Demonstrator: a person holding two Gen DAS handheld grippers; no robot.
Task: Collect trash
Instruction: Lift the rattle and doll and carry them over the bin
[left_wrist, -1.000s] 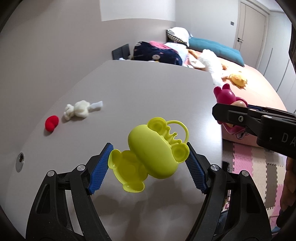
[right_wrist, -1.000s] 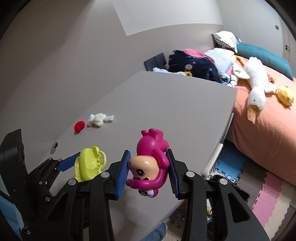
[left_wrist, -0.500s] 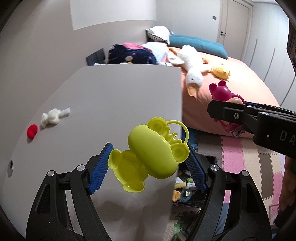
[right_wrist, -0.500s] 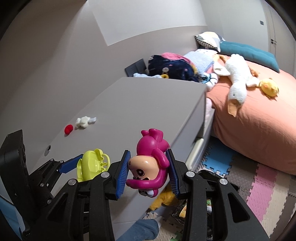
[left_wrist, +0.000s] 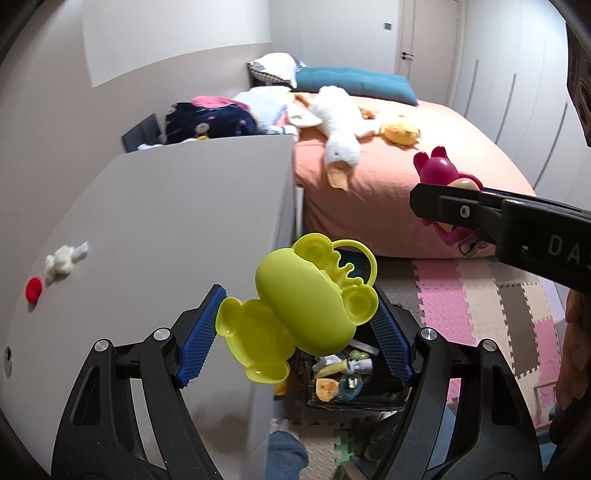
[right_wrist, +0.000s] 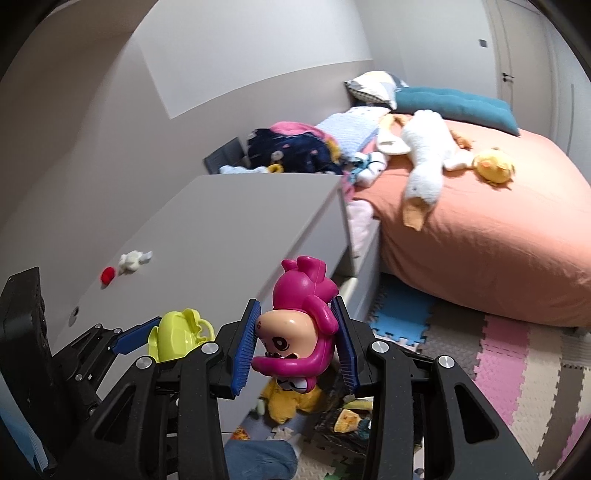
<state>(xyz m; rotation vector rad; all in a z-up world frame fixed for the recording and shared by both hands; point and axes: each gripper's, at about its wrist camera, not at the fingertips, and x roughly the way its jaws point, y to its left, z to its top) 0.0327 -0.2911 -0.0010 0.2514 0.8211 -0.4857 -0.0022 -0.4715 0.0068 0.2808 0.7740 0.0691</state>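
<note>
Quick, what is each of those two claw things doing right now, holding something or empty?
Left gripper: closed on a yellow plastic toy.
Right gripper: closed on a pink toy figure.

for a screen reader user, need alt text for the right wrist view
The right gripper grips a pink toy figure over a dark bin of toys on the floor, beside a grey desk and a bed.
</note>
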